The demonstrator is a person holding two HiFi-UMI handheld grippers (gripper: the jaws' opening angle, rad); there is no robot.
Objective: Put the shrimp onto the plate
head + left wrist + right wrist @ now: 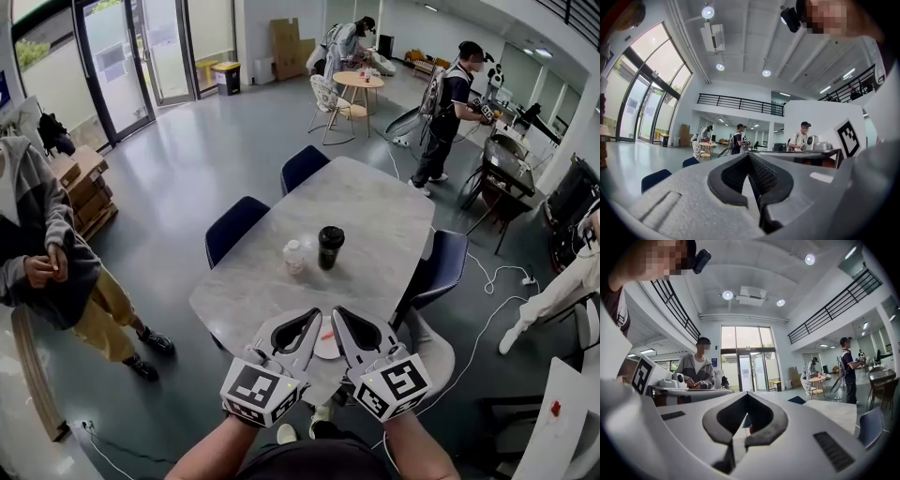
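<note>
A small orange shrimp (326, 335) lies on the marble table (375, 216) beside a white plate (328, 350) at the near edge; the grippers hide most of the plate. My left gripper (313, 316) and right gripper (339, 313) hover side by side just above them, tips pointing away from me. Both are shut, with nothing between the jaws. In the left gripper view, the left gripper (749, 155) points out level across the room. In the right gripper view, a red speck (750, 428) shows through the closed right gripper (749, 394); I cannot tell what it is.
A small clear bottle (294, 256) and a black cup (330, 247) stand mid-table. Blue chairs (236, 225) (302, 167) (441, 267) ring the table. One person (47, 272) stands at the left, and others are at the back of the hall.
</note>
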